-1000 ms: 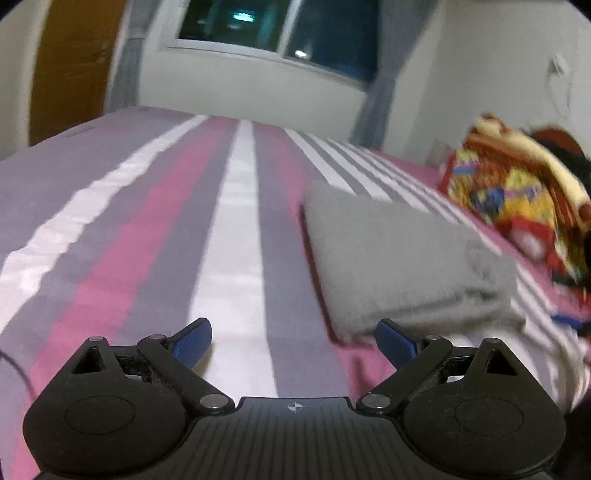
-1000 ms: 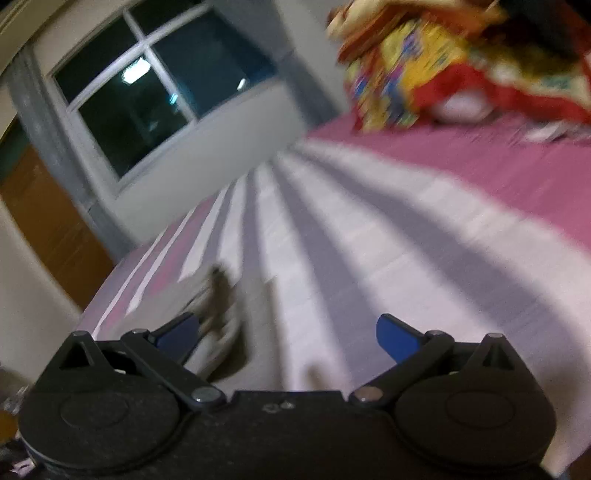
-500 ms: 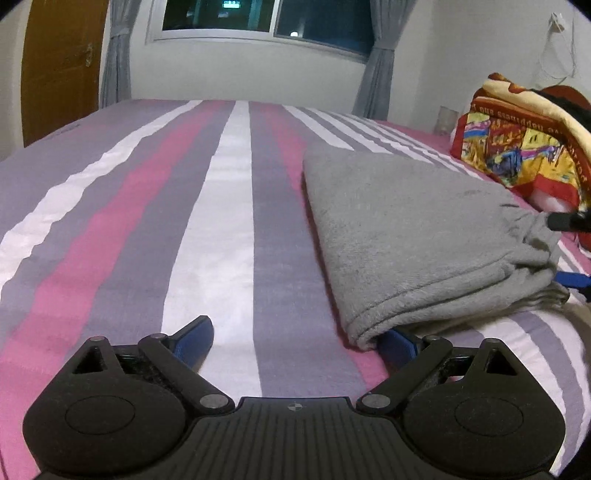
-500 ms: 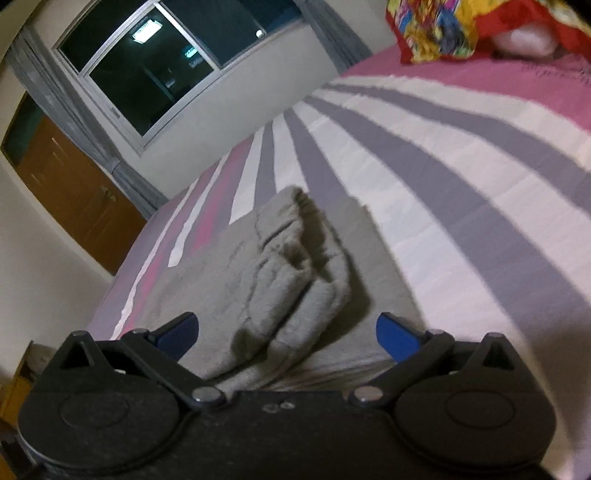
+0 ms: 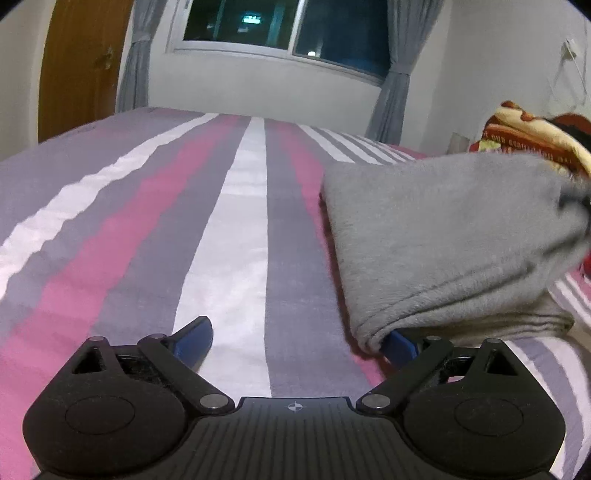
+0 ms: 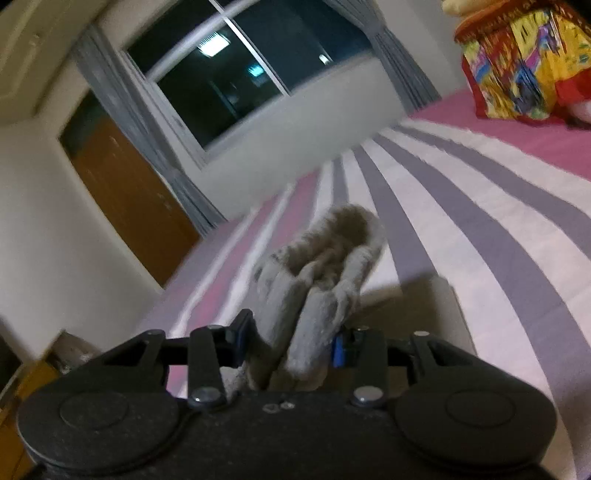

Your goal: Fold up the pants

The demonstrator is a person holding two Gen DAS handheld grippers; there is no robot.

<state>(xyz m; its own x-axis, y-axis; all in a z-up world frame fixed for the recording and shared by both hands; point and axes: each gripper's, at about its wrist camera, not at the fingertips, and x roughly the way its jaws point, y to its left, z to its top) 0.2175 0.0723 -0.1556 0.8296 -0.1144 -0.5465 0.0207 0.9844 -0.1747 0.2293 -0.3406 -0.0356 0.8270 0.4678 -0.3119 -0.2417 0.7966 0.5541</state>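
The grey fleece pants lie folded on the striped bed at the right of the left wrist view, their right end lifted. My left gripper is open; its right finger is tucked under the near folded corner, its left finger rests over the sheet. My right gripper is shut on a bunched end of the pants and holds it above the bed.
The bed sheet has pink, grey and white stripes. A colourful folded blanket sits at the far right of the bed. A window, curtains and a wooden door stand behind.
My right gripper closed on the bunched end of the pants and lifted it. My left gripper stayed open with its right finger under the near corner.
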